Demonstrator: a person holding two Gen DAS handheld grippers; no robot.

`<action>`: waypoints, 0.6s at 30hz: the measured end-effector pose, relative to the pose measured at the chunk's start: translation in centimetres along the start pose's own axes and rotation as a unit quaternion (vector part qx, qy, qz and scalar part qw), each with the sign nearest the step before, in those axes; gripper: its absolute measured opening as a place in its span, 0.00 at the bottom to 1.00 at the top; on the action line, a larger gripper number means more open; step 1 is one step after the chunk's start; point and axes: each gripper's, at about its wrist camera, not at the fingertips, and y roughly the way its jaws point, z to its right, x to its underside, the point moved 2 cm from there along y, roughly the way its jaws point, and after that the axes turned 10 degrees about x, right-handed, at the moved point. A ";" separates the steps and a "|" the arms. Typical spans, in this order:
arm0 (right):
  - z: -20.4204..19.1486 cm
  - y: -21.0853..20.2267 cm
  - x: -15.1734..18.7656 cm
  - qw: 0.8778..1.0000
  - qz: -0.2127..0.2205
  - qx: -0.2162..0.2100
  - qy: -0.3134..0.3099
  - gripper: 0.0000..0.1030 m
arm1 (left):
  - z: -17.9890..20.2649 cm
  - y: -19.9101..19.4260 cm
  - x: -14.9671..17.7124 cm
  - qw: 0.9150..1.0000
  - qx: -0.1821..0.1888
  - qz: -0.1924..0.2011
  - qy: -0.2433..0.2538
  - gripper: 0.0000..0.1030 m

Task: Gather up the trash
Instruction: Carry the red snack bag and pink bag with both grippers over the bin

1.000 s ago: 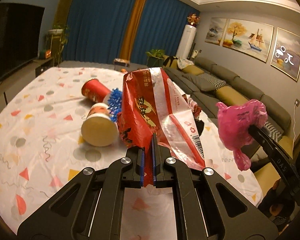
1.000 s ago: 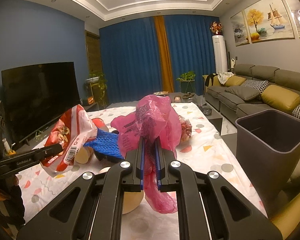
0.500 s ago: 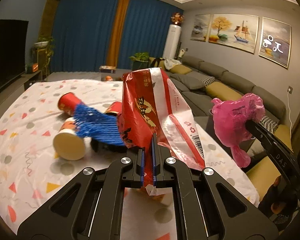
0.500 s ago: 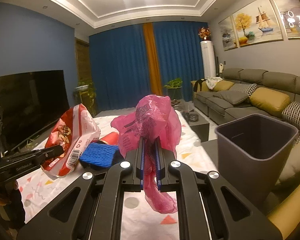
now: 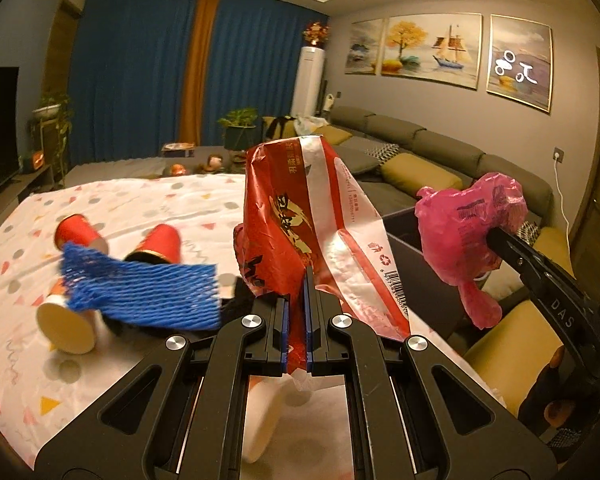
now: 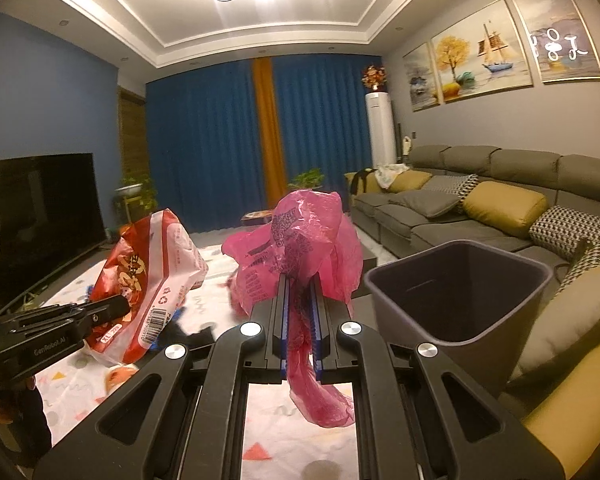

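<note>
My left gripper [image 5: 297, 280] is shut on a red and white snack wrapper [image 5: 300, 216], held up above the table; the same wrapper [image 6: 148, 276] shows at the left of the right wrist view. My right gripper [image 6: 301, 284] is shut on a crumpled pink plastic bag [image 6: 300, 248], also seen at the right in the left wrist view as the pink bag [image 5: 468, 224]. A dark grey trash bin [image 6: 456, 292] stands open just right of the pink bag, beside the table. A blue foam net [image 5: 140, 292] and red paper cups [image 5: 156, 244] lie on the table.
The table carries a white cloth with coloured dots and triangles [image 5: 148, 200]. A grey sofa with yellow cushions [image 6: 500, 208] runs along the right wall behind the bin. A television [image 6: 40, 216] stands at the left. A person's hand [image 5: 556, 400] holds the right gripper's handle.
Both grippers have moved sideways with their loads toward the table's right edge. The bin has come closer in the right wrist view, and the cups and blue net have slid left in the left wrist view.
</note>
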 end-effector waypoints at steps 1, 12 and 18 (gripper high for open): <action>0.4 0.1 -0.1 1.000 0.001 0.004 0.001 0.10 | 0.3 0.3 -0.1 1.000 0.003 0.000 0.001 0.04; 4.1 1.1 -1.3 0.998 0.027 0.060 0.007 0.10 | 5.3 5.0 -2.3 0.999 0.047 0.004 0.027 0.04; 6.8 2.3 -2.0 0.995 0.031 0.089 0.019 0.10 | 7.9 7.7 -4.3 0.997 0.069 0.010 0.034 0.04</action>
